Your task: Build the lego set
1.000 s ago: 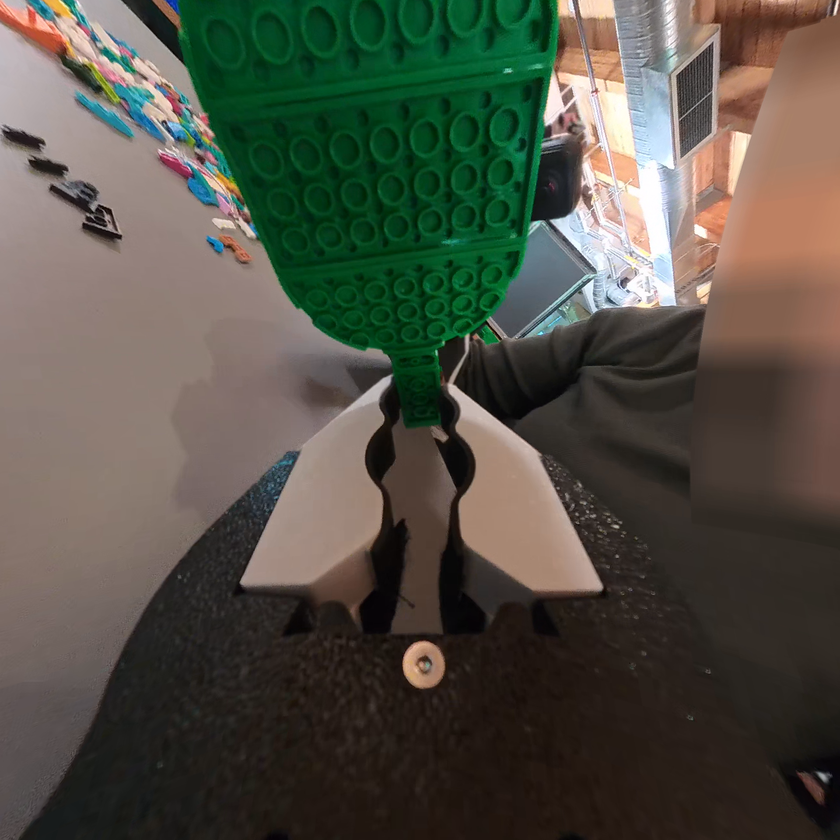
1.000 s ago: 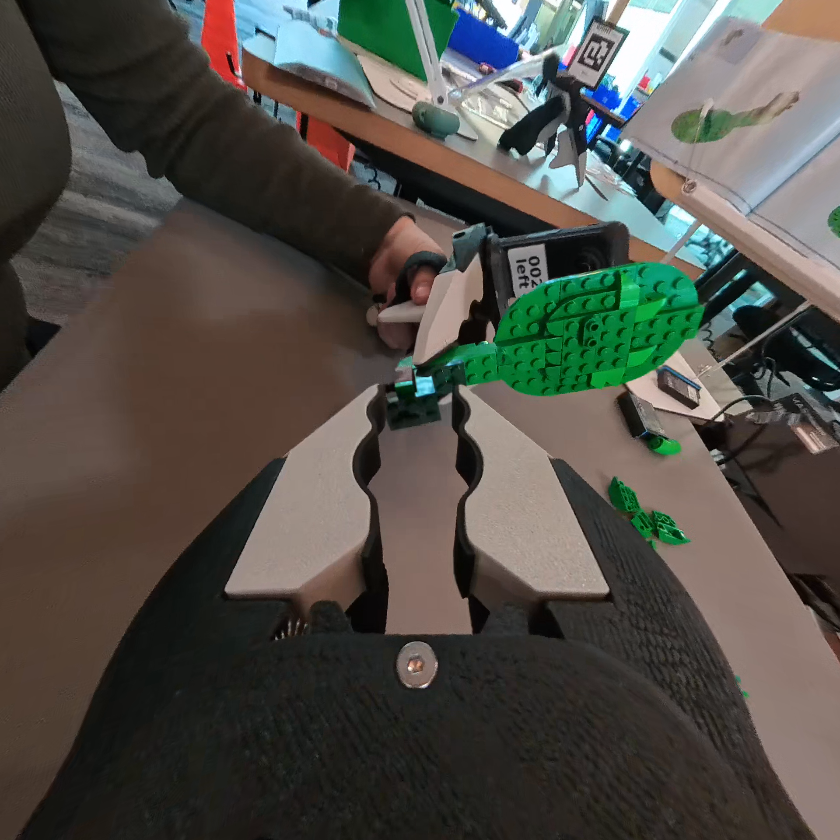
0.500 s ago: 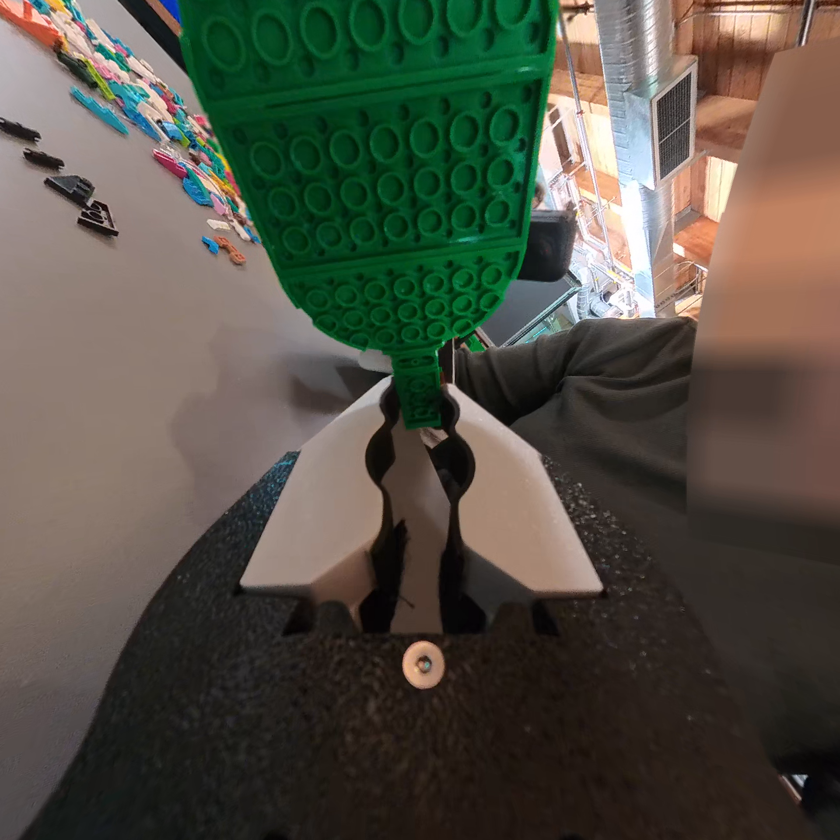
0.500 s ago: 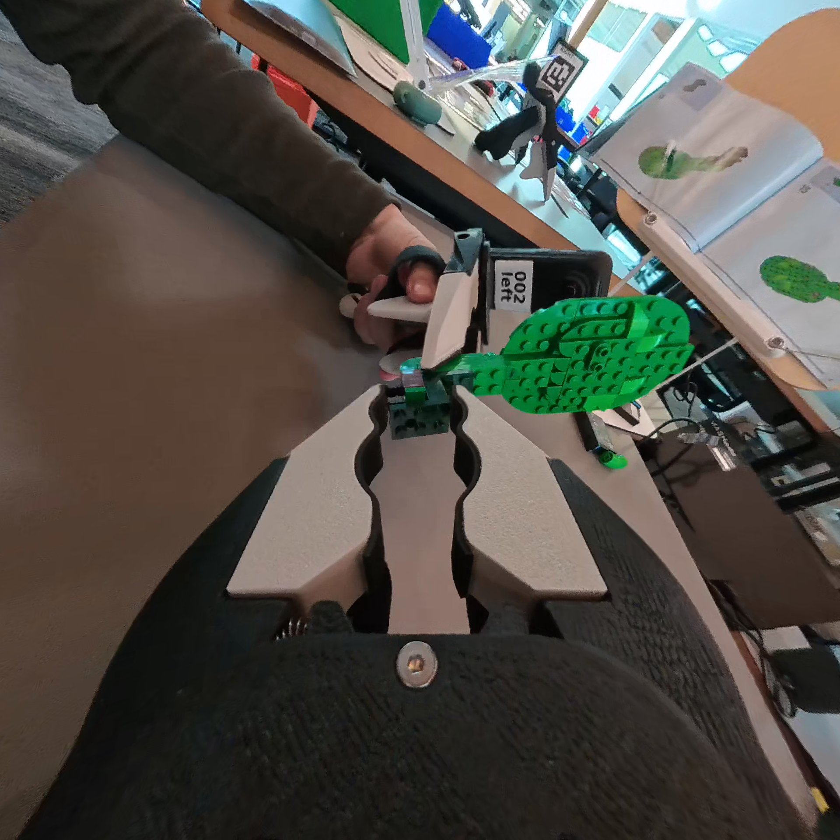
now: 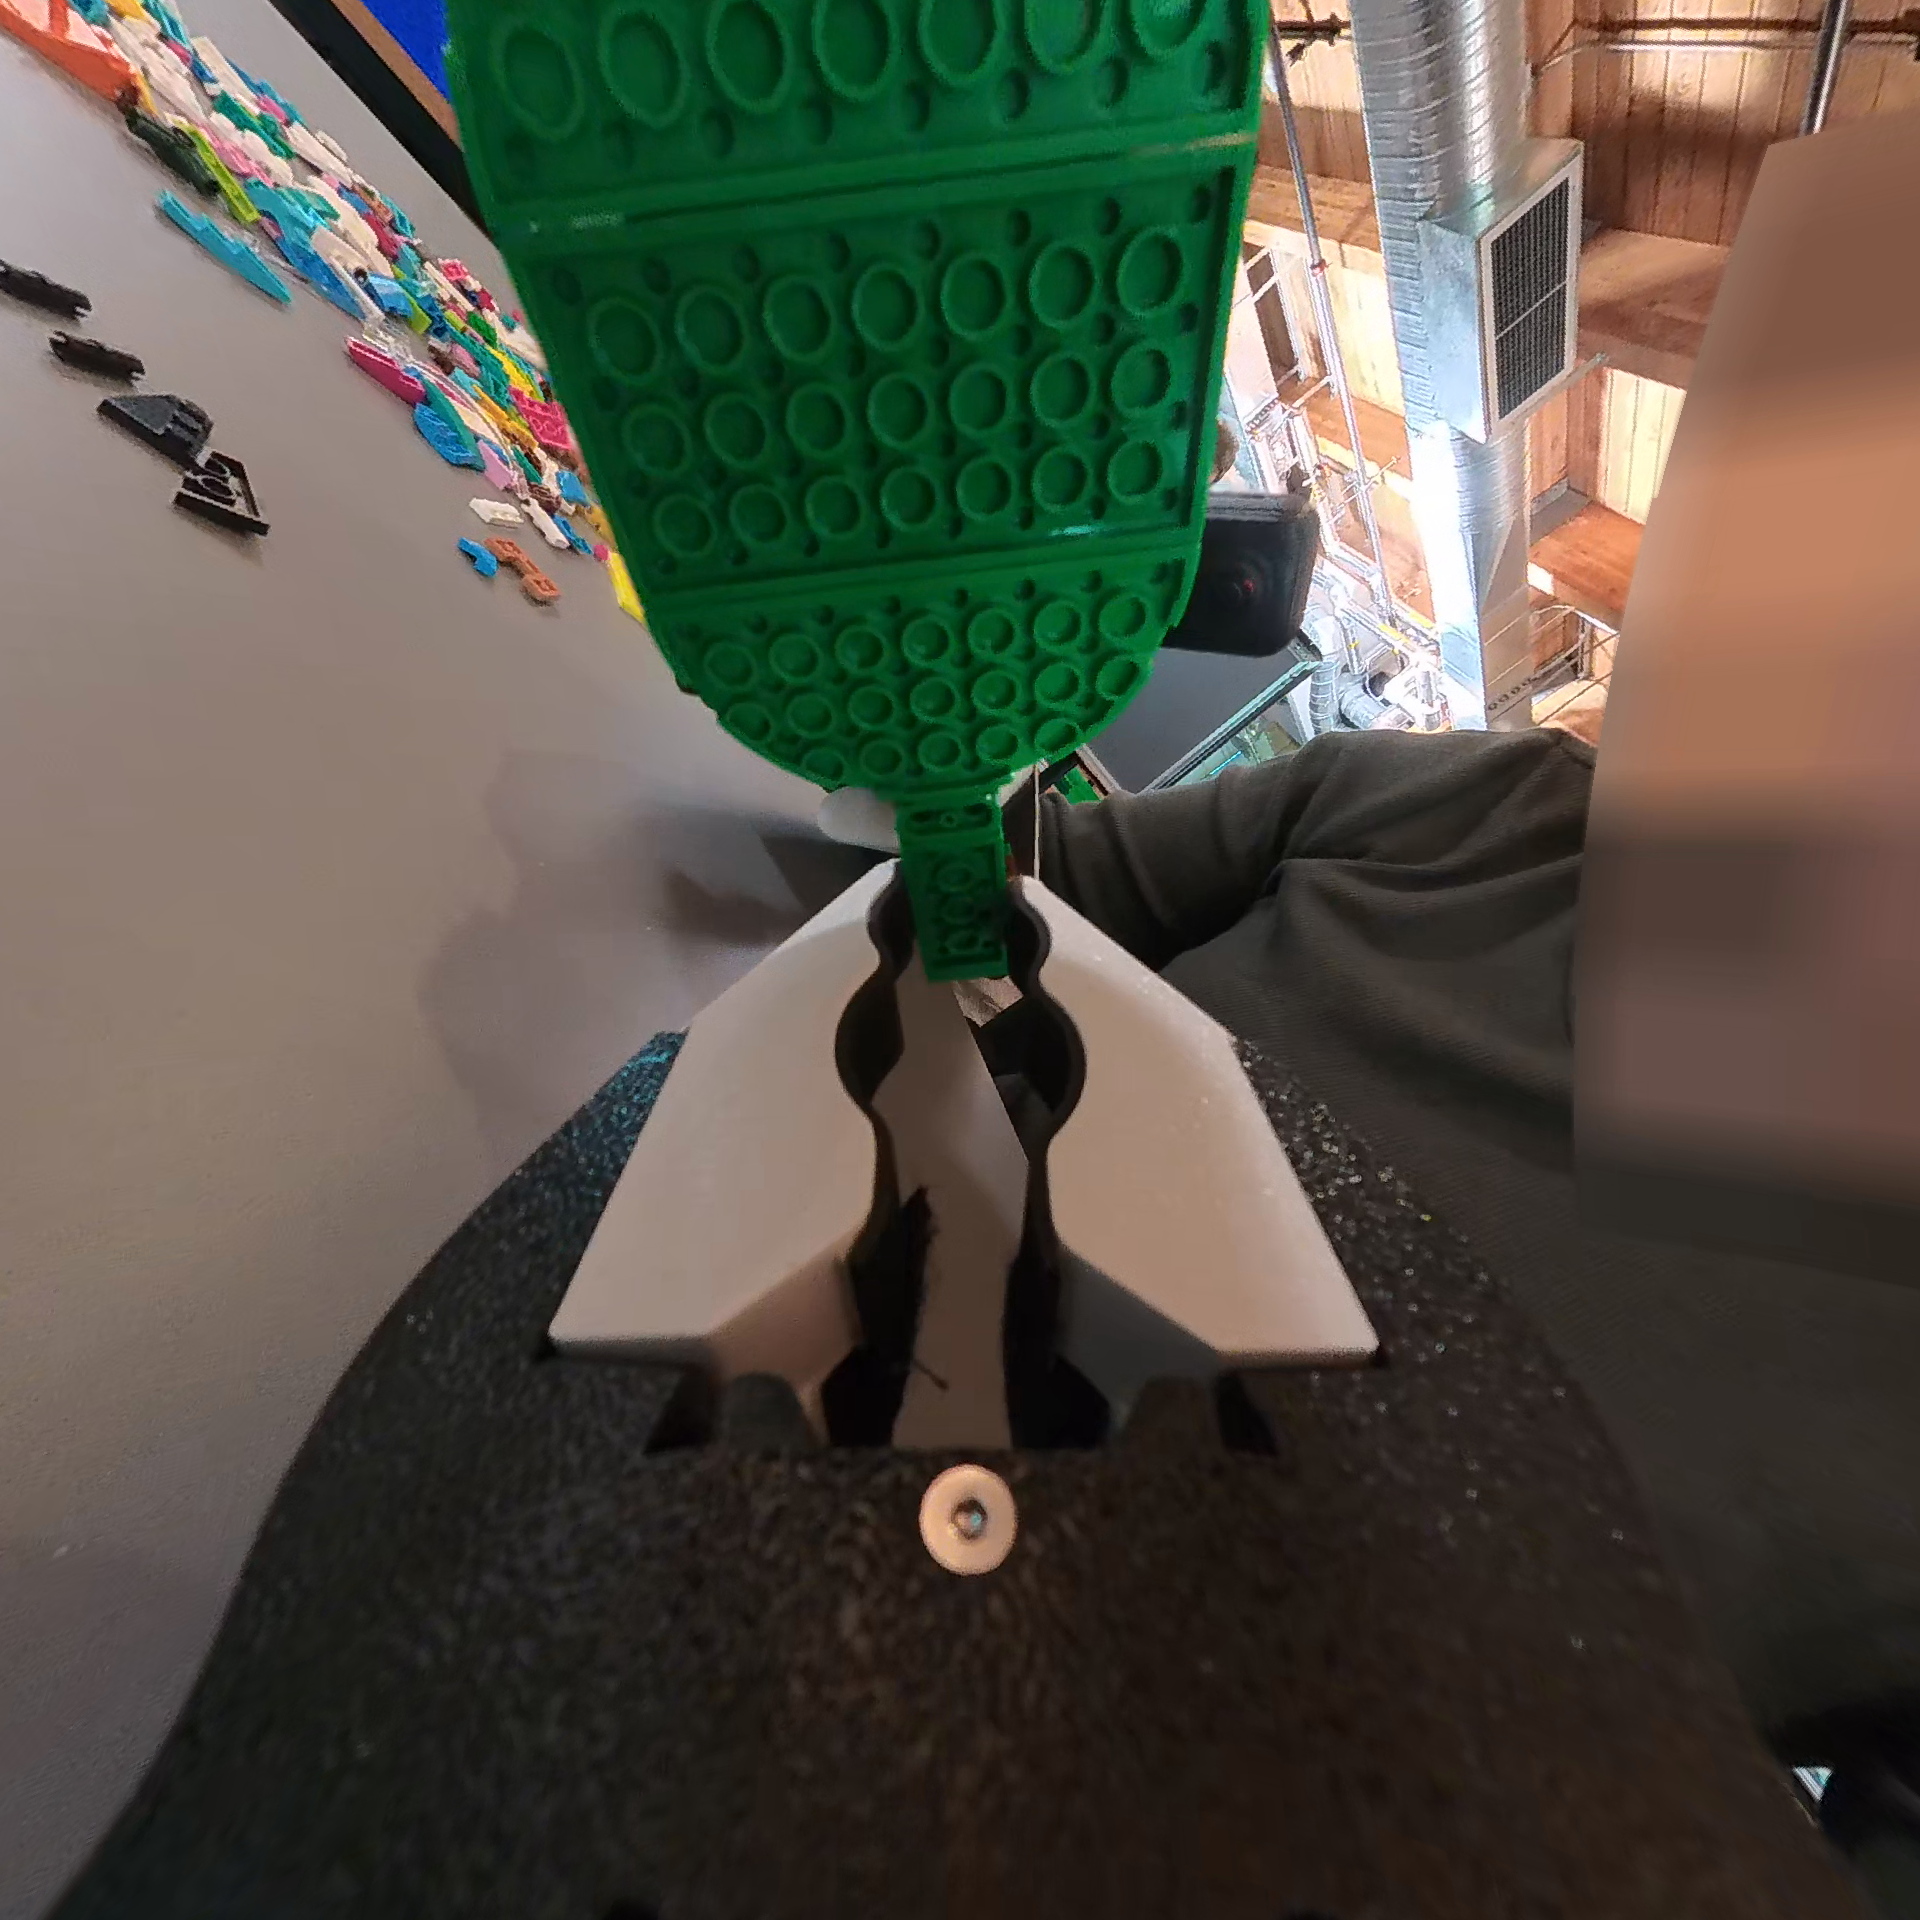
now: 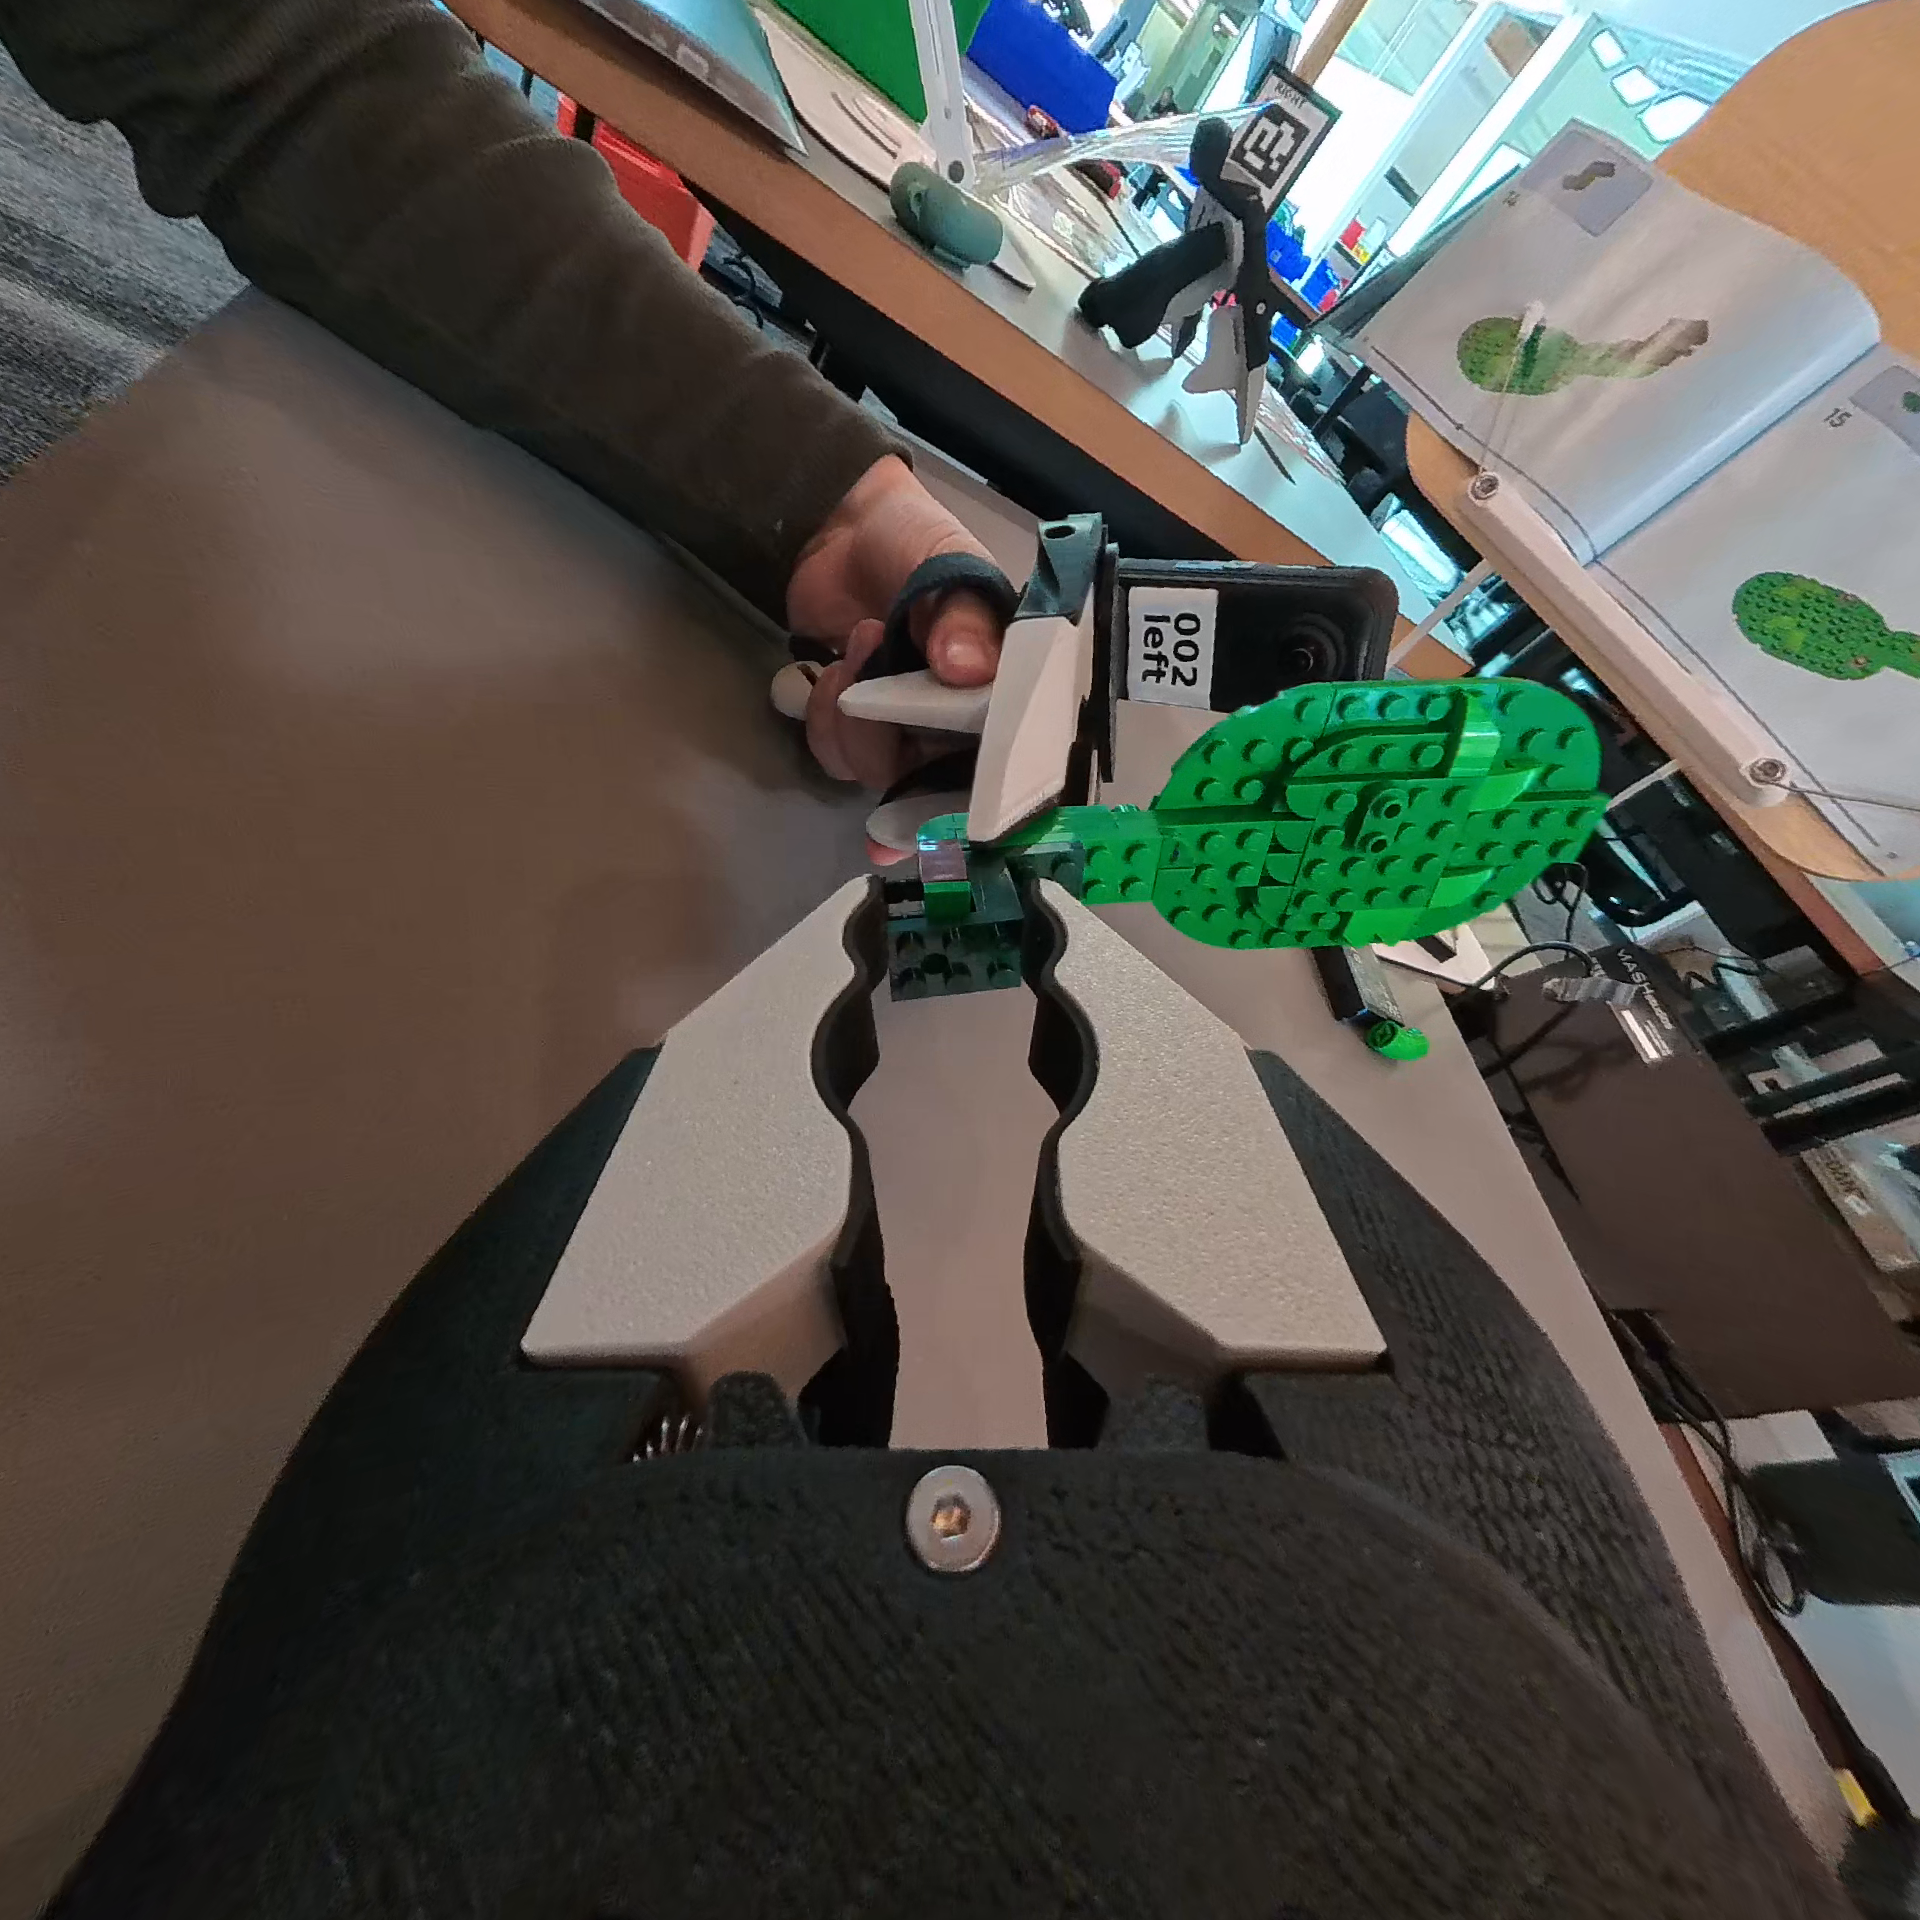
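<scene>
A large green paddle-shaped lego leaf (image 5: 873,395) with a narrow stem fills the top of the left wrist view, underside toward the camera. My left gripper (image 5: 956,914) is shut on its stem and holds it above the grey table. In the right wrist view the same leaf (image 6: 1351,821) shows studs up, with the left gripper (image 6: 1023,821) clamped on the stem. My right gripper (image 6: 951,914) is shut on a small dark green brick block (image 6: 951,951) pressed against the stem's end. A hand (image 6: 883,623) holds the left gripper.
A heap of coloured loose bricks (image 5: 395,291) and a few black pieces (image 5: 177,436) lie at the far left of the table (image 5: 260,831). A small green piece (image 6: 1392,1039) lies near the table edge. An instruction booklet (image 6: 1714,436) stands at the right. A sleeve (image 5: 1351,935) is close.
The right gripper has brought the dark green block up against the stem end; the leaf stayed clamped in the left gripper, which shifted only slightly.
</scene>
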Available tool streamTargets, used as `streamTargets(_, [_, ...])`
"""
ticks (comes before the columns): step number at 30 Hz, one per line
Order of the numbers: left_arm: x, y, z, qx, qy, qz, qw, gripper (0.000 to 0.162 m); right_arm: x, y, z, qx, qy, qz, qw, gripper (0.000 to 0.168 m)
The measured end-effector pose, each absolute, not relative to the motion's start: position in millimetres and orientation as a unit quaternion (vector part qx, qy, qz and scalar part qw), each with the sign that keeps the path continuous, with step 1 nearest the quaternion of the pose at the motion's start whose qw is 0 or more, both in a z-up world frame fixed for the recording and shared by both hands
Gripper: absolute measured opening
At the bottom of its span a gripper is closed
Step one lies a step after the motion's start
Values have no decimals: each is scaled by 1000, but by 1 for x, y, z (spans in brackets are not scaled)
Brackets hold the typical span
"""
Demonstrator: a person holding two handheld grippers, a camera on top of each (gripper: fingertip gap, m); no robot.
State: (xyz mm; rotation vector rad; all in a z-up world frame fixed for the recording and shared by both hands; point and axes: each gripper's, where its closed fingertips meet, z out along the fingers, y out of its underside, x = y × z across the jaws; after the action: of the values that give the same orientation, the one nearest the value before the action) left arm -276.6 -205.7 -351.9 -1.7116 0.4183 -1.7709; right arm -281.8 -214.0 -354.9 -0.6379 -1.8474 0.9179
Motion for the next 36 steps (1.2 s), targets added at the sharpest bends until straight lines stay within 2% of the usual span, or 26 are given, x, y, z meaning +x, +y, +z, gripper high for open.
streamTargets(7, [-276,-205,-354,-655,159,-668,314,15,-281,-213,-357,-264,-756,375,467,25])
streamTargets(11, [-273,-208,-355,-657,171,-665,311,15,-276,-212,-357,-260,-757,373,469,34])
streamTargets(18, [-274,-207,-357,-661,165,-663,309,15,-267,-212,-353,-255,-762,383,456,23])
streamTargets(36, [-269,-206,-366,-684,174,-641,302,15,-263,-212,-359,-268,-778,364,435,26])
